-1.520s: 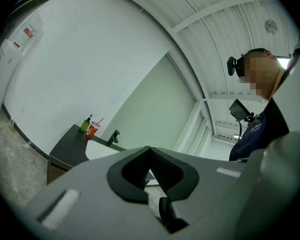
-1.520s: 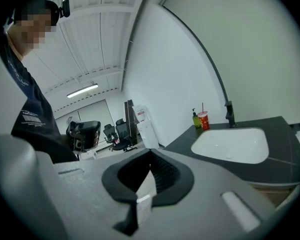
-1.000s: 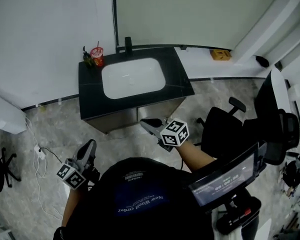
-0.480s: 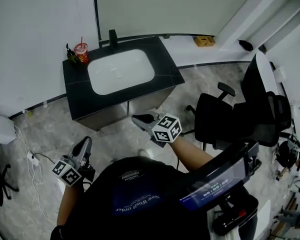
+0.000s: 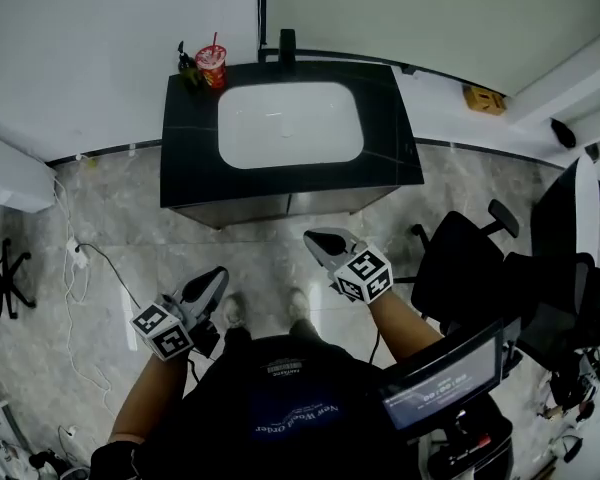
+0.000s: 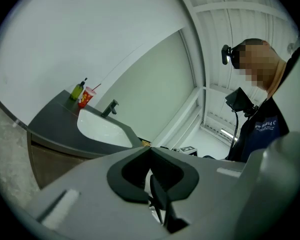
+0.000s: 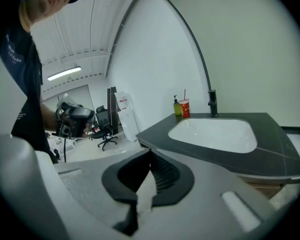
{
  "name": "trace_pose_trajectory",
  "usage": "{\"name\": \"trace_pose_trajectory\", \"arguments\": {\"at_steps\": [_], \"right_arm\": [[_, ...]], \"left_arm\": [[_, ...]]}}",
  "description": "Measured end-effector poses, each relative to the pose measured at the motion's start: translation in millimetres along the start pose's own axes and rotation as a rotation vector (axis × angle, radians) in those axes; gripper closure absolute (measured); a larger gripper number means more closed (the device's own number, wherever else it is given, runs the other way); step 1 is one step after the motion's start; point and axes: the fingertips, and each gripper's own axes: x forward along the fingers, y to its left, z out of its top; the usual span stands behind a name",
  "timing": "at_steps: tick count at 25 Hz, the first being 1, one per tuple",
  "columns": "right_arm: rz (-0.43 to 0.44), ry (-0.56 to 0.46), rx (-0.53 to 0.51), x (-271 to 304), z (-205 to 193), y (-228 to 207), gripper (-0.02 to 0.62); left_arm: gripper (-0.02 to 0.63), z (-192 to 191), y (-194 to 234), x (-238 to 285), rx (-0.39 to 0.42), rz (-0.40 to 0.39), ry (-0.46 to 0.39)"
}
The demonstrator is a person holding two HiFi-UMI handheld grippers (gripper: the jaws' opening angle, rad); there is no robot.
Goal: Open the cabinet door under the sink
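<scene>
Both hand-held grippers have sunk lower since the earlier frame, and the sink cabinet now lies square ahead.
Head view: the left hand-held gripper (image 5: 216, 274) and right hand-held gripper (image 5: 316, 238) point at the cabinet door (image 5: 248, 209) below the black desk (image 5: 390, 138) and white sink (image 5: 290, 123). Bare floor now shows between the right gripper and the cabinet, where earlier it overlapped the front. A seam splits the front; no handle can be made out. Left gripper view: its jaws are together, empty, with the brown cabinet front (image 6: 52, 161) low at the left. Right gripper view: its jaws are pressed together on nothing, the sink (image 7: 215, 133) ahead. The door is likely a stiff, light hinged panel, best hooked at its edge by the seam.
</scene>
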Motion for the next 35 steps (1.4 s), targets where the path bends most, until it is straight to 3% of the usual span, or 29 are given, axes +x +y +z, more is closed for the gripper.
{"name": "trace_pose_trajectory", "arguments": {"at_steps": [6,9,12,16,19,21,26,35], "right_arm": [[-0.047,0.047,-0.169,58.4,-59.4,-16.4,0.590],[-0.061,0.059,-0.253,88.9,-79.1,-24.5,0.535],[-0.129,0.076,-0.386,113.2,-90.9,-38.1,0.506],[-0.230,0.107,-0.550,141.3,-105.7,-56.3,0.468],[-0.301,0.101,-0.626,156.1,-115.4,-70.4,0.440],[-0.348,0.102,-0.668,158.8,-120.5,-78.7,0.422],[-0.443,0.132,-0.785,164.6,-126.7,-97.5,0.394],[-0.561,0.288,-0.989,188.8,-144.3,-128.1,0.339]], "left_arm": [[0.606,-63.4,47.8,25.7,-0.072,-0.015,0.070],[0.606,-89.5,78.7,35.8,-0.096,-0.020,0.074],[0.606,-108.2,110.4,44.6,-0.096,-0.021,0.074],[0.606,-121.4,151.9,48.0,-0.020,0.005,0.061],[0.606,-128.3,178.6,46.8,0.079,0.049,0.068],[0.606,-135.6,190.7,43.8,0.103,0.071,0.075],[0.606,-157.6,196.6,33.4,0.080,0.063,0.078],[0.606,-175.3,194.4,23.0,0.025,0.034,0.095]]}}
